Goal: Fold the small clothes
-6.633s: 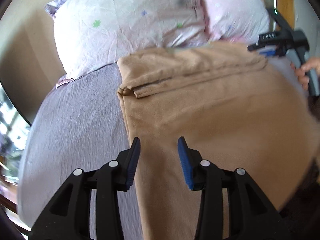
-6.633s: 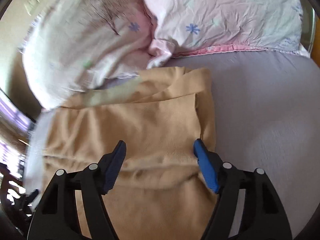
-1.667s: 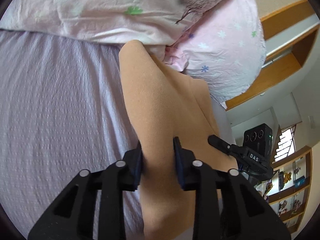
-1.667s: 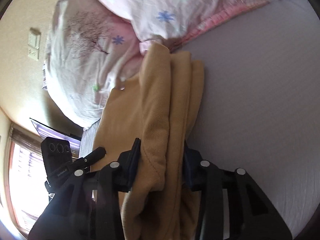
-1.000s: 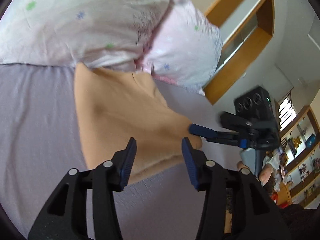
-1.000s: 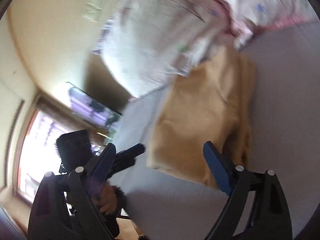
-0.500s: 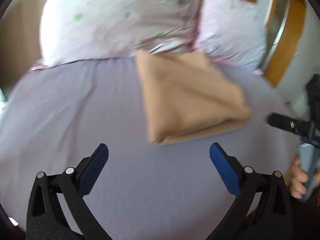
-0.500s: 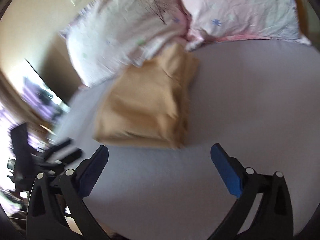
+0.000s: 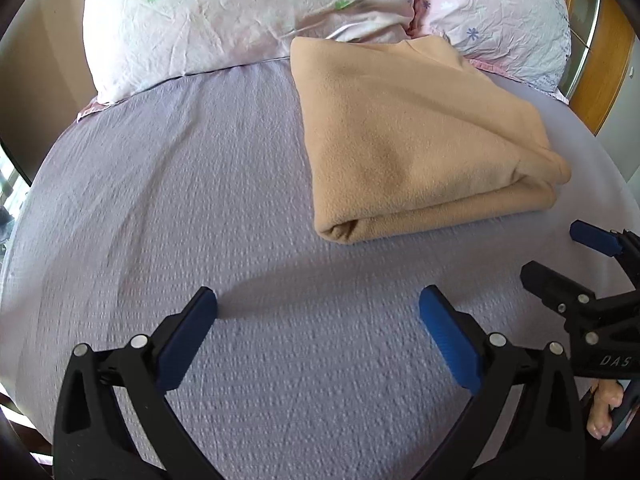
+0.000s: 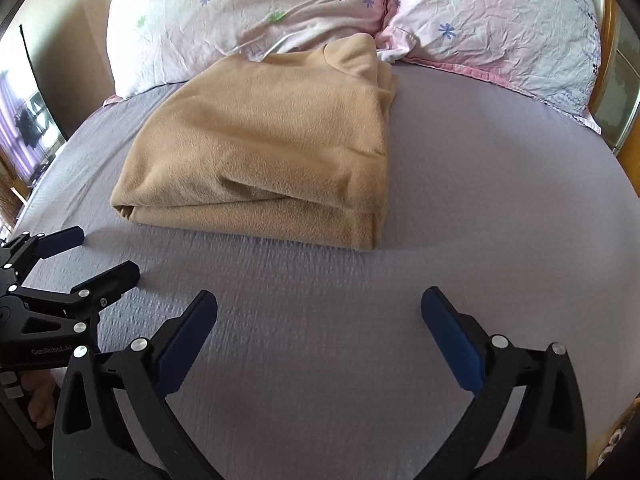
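A tan fleece garment (image 9: pixel 408 140) lies folded into a thick rectangle on the lilac bedsheet (image 9: pixel 200 184), its far end touching the pillows. It also shows in the right wrist view (image 10: pixel 272 152). My left gripper (image 9: pixel 318 308) is open and empty, hovering over bare sheet in front of the garment. My right gripper (image 10: pixel 320 308) is open and empty too, in front of the garment's near edge. The right gripper also shows at the right edge of the left wrist view (image 9: pixel 560 260), and the left gripper at the left edge of the right wrist view (image 10: pixel 92 256).
Two pale pink flowered pillows (image 9: pixel 248 12) (image 9: pixel 500 16) lie across the head of the bed. A wooden headboard (image 9: pixel 600 60) stands at the right. A window with purple curtains (image 10: pixel 24 132) is at the far left in the right wrist view.
Both grippers let go of the folded garment, opened wide and pulled back toward me. The garment now rests flat on the sheet.
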{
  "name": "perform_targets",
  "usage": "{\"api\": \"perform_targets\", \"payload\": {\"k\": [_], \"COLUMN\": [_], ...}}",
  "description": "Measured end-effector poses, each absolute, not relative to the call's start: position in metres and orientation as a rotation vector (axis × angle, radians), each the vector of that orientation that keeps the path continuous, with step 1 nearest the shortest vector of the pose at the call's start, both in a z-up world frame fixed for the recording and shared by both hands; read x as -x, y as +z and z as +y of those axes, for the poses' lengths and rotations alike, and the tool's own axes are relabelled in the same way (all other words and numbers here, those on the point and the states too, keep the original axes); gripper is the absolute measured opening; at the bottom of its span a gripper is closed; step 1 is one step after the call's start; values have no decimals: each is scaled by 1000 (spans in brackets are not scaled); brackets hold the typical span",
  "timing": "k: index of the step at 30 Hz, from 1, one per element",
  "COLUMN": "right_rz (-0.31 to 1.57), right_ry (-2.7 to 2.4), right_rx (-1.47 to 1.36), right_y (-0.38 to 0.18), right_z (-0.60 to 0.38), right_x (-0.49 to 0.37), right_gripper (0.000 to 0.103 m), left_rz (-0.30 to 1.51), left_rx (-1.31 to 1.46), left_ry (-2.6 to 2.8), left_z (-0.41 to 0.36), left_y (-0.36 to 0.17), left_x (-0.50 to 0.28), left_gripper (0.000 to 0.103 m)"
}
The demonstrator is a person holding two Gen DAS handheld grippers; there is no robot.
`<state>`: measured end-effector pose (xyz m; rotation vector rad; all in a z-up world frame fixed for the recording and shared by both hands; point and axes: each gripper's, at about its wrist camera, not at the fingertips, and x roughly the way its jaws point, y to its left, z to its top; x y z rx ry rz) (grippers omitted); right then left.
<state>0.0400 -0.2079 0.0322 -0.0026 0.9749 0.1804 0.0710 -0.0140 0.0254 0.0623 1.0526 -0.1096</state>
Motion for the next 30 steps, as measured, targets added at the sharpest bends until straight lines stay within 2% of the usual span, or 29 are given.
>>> {"api": "perform_targets", "payload": {"k": [30], "right_rz": [988], "right_ry": [130], "right_rx": [41], "right_y": [28], "right_z": [-198], "right_x": [-39], "right_gripper": [102], "left_rz": [1055], "left_rx": [-49], "left_ry": [-91], "left_z": [-15], "left_y": [25], "left_x": [-72], "left_gripper": [101]}}
